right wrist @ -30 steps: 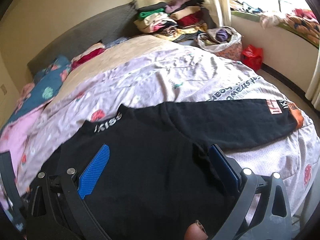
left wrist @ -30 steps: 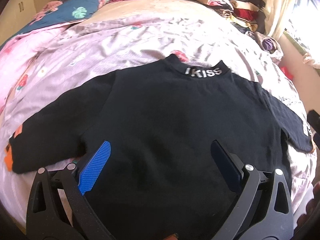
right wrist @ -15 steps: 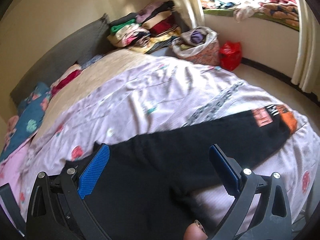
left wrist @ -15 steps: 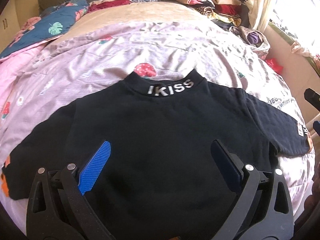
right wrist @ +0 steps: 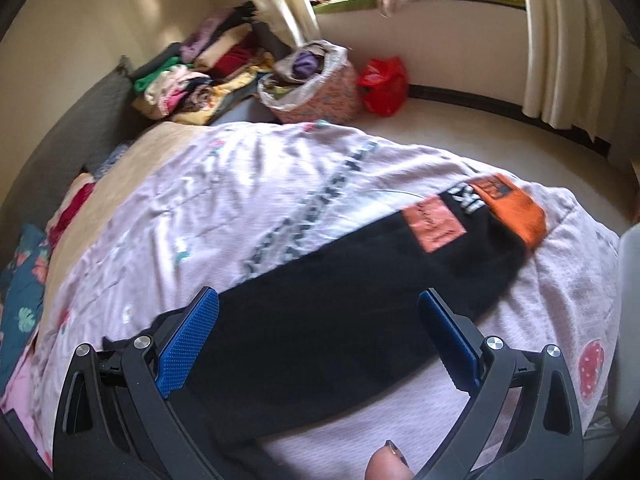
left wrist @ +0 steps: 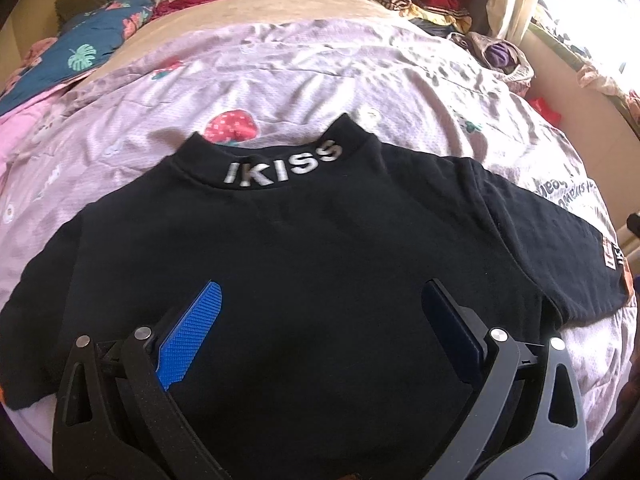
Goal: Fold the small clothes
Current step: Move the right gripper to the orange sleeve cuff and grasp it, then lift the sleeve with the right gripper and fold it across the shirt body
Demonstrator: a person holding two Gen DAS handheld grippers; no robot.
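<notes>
A black sweatshirt [left wrist: 320, 248] is laid flat, sleeves out, on a wrinkled lilac bedspread [left wrist: 320, 80] printed with strawberries. Stacked folded clothes [right wrist: 200, 80], a stuffed fabric bag [right wrist: 316, 80] and a red plastic bag [right wrist: 382, 84] are seen at the far side; nothing lies across the garment. "IKISS" is printed in silver on the ribbed collar [left wrist: 280, 168]. The right sleeve cuff [right wrist: 516, 212] is orange, beside a salmon patch [right wrist: 434, 222] with unreadable writing. The left gripper [left wrist: 320, 320] and right gripper [right wrist: 318, 320] are both held spread wide and empty above the fabric, their blue pads textured.
</notes>
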